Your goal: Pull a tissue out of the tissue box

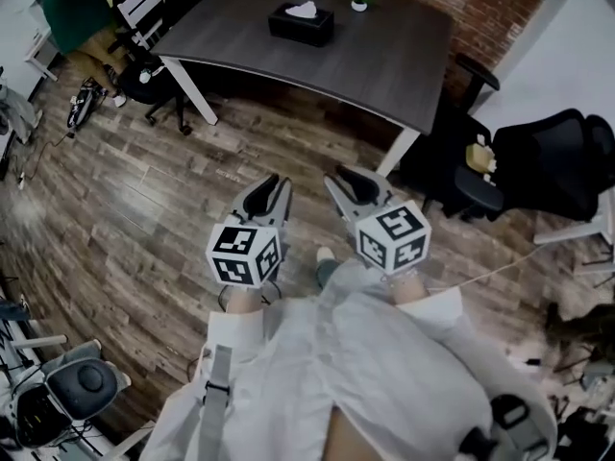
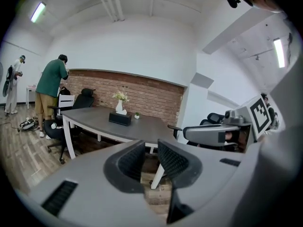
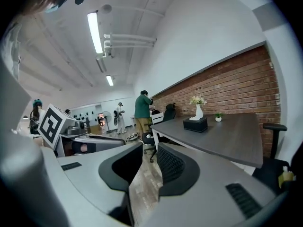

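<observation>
Head view: finds the tissue box (image 1: 301, 24) well ahead on the dark table (image 1: 384, 56), white tissue (image 1: 303, 10) poking up, with left gripper (image 1: 272, 192) and right gripper (image 1: 348, 185) over the floor, well short. Left gripper view: shows jaws parted, nothing between; should approach level and pinch only the tuft. Right gripper view: shows jaws apart too, empty; could steady the box. Cannot make out the tissue's folds from here.

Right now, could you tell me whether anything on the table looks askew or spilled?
Nothing stands out. The box sits flat on the table, a tissue poking up from its top; the vase and plant behind it stand upright.
</observation>
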Action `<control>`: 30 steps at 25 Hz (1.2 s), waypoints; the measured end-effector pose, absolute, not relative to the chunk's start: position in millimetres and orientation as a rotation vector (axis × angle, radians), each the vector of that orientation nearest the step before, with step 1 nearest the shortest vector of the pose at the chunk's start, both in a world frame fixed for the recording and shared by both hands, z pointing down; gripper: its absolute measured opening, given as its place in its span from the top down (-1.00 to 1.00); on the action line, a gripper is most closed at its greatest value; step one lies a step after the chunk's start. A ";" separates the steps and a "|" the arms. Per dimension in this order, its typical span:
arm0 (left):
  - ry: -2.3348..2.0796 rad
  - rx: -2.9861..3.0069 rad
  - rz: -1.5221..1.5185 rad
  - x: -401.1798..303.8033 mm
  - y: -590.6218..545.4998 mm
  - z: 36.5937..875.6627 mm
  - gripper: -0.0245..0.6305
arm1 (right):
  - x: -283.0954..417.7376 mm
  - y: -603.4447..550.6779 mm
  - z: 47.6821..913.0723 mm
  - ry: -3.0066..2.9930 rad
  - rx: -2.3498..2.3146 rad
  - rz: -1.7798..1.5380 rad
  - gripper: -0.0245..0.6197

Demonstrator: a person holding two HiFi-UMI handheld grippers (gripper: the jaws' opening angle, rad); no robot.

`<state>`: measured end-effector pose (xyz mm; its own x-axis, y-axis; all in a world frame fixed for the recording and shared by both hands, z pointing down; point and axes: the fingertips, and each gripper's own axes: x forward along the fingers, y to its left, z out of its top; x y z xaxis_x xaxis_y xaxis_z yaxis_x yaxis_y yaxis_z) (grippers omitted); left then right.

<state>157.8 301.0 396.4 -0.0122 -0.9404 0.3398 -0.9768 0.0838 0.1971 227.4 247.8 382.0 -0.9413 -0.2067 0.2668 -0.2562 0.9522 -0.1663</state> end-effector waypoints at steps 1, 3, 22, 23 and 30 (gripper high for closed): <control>-2.004 1.887 0.129 150.6 291.1 393.2 0.73 | 220.6 237.6 378.8 -2.864 0.338 0.284 0.69; -2.033 1.869 0.123 136.8 272.5 388.1 0.72 | 208.7 219.4 373.9 -2.873 0.320 0.270 0.69; -2.030 1.736 0.112 84.8 190.5 418.4 0.71 | 170.7 122.0 405.6 -2.822 0.293 0.383 0.69; -2.022 1.743 0.113 82.3 185.9 420.2 0.71 | 170.0 118.0 408.2 -2.817 0.308 0.388 0.69; -1.938 1.811 0.116 41.5 142.8 431.0 0.71 | 133.4 95.0 417.0 -2.796 0.379 0.386 0.69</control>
<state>41.5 142.8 431.0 -0.0075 -0.9176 0.3973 -0.9585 0.1198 0.2587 133.4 95.0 417.0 -0.9225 -0.2166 0.3195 -0.2950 0.9294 -0.2217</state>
